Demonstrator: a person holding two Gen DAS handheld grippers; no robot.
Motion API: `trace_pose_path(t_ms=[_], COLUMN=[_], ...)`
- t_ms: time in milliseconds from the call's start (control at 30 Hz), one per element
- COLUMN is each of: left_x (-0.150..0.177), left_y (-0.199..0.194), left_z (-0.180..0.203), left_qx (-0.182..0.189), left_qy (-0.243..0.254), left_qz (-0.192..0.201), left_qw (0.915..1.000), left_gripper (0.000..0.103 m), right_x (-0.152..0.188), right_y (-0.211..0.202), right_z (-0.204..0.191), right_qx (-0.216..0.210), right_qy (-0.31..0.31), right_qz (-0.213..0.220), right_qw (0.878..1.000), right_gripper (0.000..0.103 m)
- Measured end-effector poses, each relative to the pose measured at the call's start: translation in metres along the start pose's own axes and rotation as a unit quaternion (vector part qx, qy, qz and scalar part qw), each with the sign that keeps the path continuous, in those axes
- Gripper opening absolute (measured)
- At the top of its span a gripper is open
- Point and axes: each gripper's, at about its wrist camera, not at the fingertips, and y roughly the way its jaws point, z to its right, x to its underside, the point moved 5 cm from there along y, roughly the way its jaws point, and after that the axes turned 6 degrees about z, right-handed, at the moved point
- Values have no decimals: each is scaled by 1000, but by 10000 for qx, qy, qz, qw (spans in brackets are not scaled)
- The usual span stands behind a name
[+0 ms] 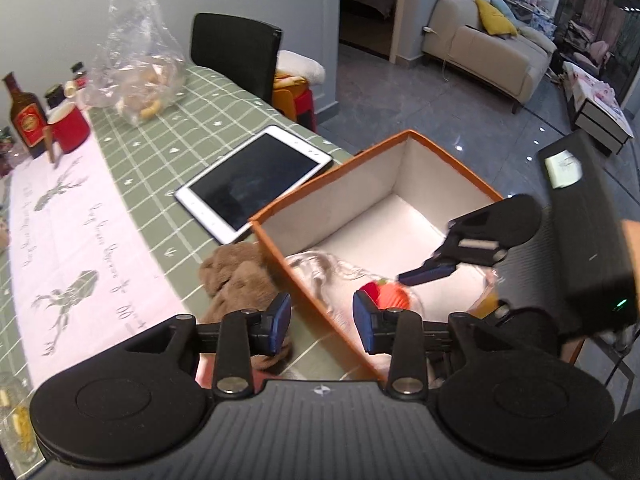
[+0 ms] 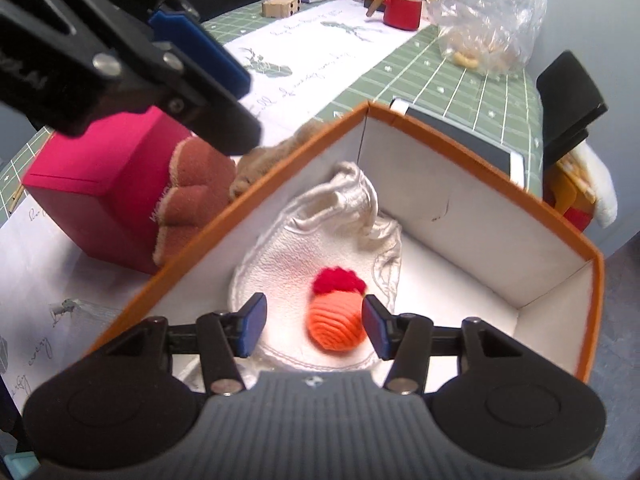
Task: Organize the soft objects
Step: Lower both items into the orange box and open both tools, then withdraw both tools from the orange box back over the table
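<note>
1. Pale grey walls [image 1: 72, 8] are seen behind a table [image 1: 192, 104] covered in green checked cloth.
2. A black chair [image 1: 234, 52] is set at its far side.
3. A beige sofa [image 1: 484, 52] is placed on glossy grey floor tiles [image 1: 400, 96], beside a dark doorway [image 1: 368, 0].

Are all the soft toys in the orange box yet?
Not yet. The white cloth pouch and orange knitted toy already lie in the orange box. Both the right gripper and left gripper are open and hold nothing. The brown plush still waits outside.
</note>
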Motion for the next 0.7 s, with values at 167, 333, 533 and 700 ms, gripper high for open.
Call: trace_pose_path(t_ms=[167,333,533,700], left_x=[11,38,85,142], left_y=[-24,-54,-78,-81], left_z=[-15,-13,-2,15], left_qx=[-134,23,35,256], left_qy=[-179,-188,-242,-197], left_qz=[126,279,407,155], left_qw=[9997,9994,9989,9994], left_gripper=[43,43,43,44], right_x=[-10,-13,-12,-2], right_y=[-24,-46,-68,-86], right_z=[-13,-35,-66,-104], right_qx=[200,250,263,115], right_qy=[-177,-398,-646,-803], right_qz=[127,236,372,486], right_qw=[9996,9986,9969,9955], right_gripper=[53,55,55,56])
